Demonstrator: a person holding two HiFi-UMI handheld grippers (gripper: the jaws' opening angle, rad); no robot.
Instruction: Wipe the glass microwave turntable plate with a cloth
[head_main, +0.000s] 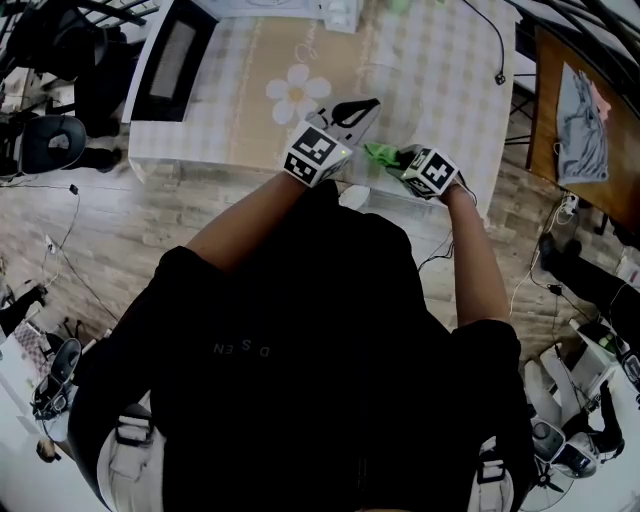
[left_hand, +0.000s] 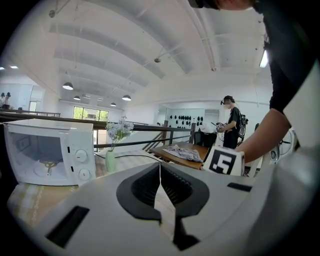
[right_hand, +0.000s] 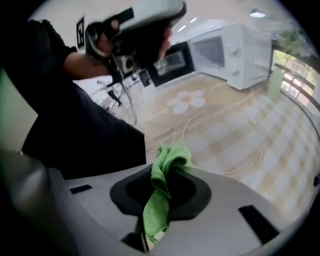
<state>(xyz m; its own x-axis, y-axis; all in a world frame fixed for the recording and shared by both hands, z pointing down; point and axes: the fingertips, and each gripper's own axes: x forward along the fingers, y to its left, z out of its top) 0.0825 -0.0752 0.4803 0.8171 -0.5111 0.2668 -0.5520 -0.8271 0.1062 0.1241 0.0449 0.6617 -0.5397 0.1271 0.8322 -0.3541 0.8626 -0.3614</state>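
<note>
The clear glass turntable plate (right_hand: 222, 140) lies flat on the checked tablecloth, to the right of a printed daisy. My right gripper (right_hand: 162, 165) is shut on a green cloth (right_hand: 167, 157), which bunches up out of the jaws and hangs a short way before the plate's near rim. In the head view the cloth (head_main: 380, 153) shows at the table's near edge, with the right gripper (head_main: 405, 160) behind it. My left gripper (left_hand: 160, 172) is shut with nothing in it. It is held up off the table (head_main: 350, 112) and looks level toward the microwave.
A white microwave (left_hand: 47, 152) stands at the table's far left (head_main: 170, 60). A small green vase of flowers (left_hand: 111, 160) stands beside it. A wooden side table with a grey garment (head_main: 580, 110) is to the right. Another person (left_hand: 232, 127) stands far off.
</note>
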